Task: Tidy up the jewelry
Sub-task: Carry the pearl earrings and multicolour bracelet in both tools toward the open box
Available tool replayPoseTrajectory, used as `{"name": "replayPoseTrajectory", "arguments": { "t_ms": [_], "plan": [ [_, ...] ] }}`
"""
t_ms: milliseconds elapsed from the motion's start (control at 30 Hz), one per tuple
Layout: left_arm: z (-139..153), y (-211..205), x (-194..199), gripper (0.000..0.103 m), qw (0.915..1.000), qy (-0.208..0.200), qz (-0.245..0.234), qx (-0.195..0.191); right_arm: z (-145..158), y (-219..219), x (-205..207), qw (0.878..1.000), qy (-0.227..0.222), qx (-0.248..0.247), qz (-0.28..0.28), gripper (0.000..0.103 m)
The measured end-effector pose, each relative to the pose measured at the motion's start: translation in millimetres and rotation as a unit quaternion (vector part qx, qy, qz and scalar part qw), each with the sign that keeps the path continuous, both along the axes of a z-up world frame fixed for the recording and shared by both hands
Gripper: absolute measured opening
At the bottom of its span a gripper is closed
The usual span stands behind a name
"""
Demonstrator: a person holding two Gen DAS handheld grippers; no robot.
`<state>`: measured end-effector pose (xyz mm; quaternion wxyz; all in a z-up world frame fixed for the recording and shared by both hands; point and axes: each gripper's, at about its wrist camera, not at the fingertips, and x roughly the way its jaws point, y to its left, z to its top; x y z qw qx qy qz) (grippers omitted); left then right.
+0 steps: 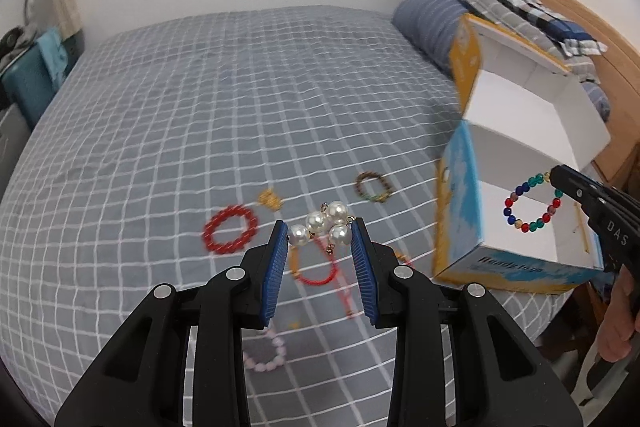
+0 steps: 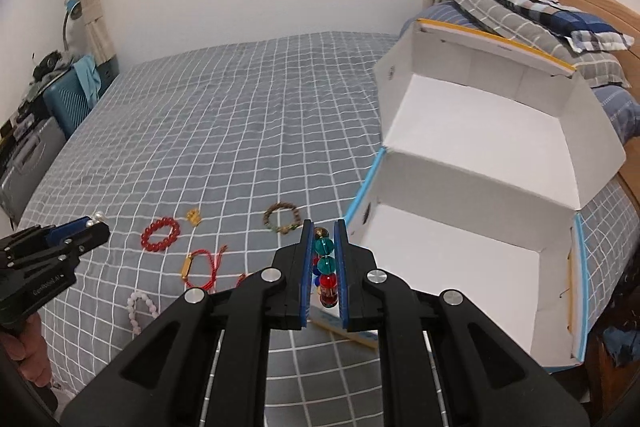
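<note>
My left gripper [image 1: 320, 233] is shut on a white pearl piece [image 1: 324, 229] and holds it above the bed. My right gripper [image 2: 324, 239] is shut on a multicoloured bead bracelet [image 2: 326, 269], which hangs in front of the open white box [image 1: 520, 163] in the left wrist view [image 1: 532, 205]. On the bed lie a red bead bracelet [image 2: 160, 235], a brown bead bracelet [image 2: 282, 219], a red cord bracelet with a gold tube [image 2: 200, 267], a small gold piece [image 2: 194, 215] and a pink bead bracelet [image 2: 138, 311].
The open box [image 2: 472, 247] stands at the bed's right edge, lid up, inside bare. Pillows and a folded quilt [image 2: 532, 7] lie behind it by the wooden headboard. A blue case [image 2: 68, 99] and clutter stand left of the grey checked bed [image 2: 224, 115].
</note>
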<state>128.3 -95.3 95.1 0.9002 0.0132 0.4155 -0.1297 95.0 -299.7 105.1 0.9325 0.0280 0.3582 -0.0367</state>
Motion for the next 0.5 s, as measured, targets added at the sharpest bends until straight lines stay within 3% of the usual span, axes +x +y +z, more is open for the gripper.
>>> {"name": "replayPoseTrajectory", "arguments": {
  "t_ms": [500],
  "plan": [
    [17.7, -107.3, 12.9, 0.032, 0.9953, -0.027, -0.092, 0.014, 11.1, -88.0, -23.6, 0.995, -0.006, 0.014, -0.094, 0.009]
  ]
}}
